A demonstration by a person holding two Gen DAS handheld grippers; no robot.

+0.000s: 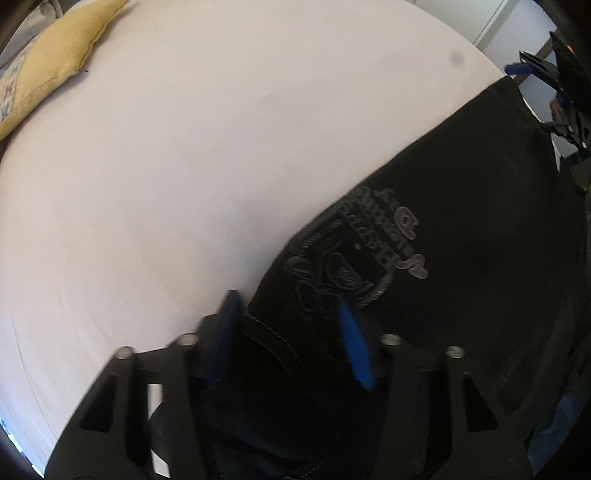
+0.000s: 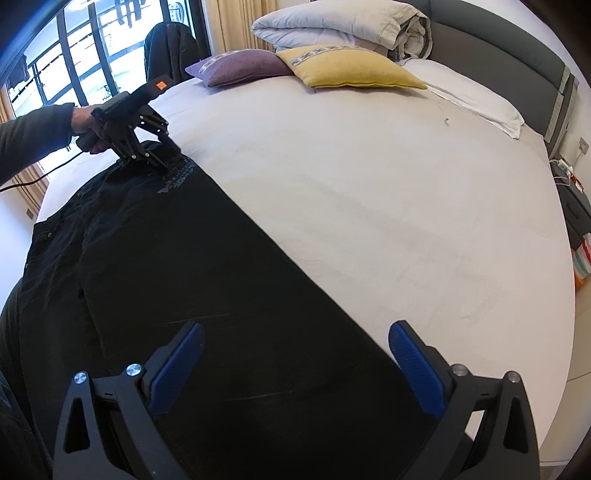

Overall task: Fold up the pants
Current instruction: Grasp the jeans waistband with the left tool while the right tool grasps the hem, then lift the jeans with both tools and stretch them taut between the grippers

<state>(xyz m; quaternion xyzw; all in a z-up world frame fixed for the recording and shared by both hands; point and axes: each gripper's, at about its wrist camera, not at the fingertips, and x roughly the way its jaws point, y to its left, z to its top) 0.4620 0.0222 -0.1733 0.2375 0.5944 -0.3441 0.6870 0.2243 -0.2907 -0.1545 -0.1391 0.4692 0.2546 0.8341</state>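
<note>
Bed [image 2: 369,192]: pale sheet, largest thing in view; carries everything listed below.
Quilt [image 2: 340,26]: folded, stacked at the headboard end, well apart from my work.
Pants [image 2: 207,280]: black, spread flat along the near side of the bed, waist end toward the window, legs running back under my right gripper; one long edge lies straight against the bare sheet.
Pillows: yellow pillow [image 2: 347,68] and purple pillow [image 2: 240,66], side by side near the quilt, clear of the pants.
Embroidered crest [image 1: 354,254]: grey stitching near the waist corner, just ahead of my left fingers.
Left gripper [image 1: 288,306]: pointed steeply down at the waist corner; jaws partly narrowed, with the hemmed edge between the blue pads; I cannot tell whether the pads press the cloth yet.
Right gripper [image 2: 295,332]: jaws spread wide, hanging over the leg, holding nothing.
Stage, as I judge it: taking hold of both ends before the first fold.
Risk one: left pads catching only the top layer, or the sheet with it, so the corner slips or the bedding lifts.
Risk two: right side unheld when I lift, so the leg drags and the fold goes skewed.
</note>
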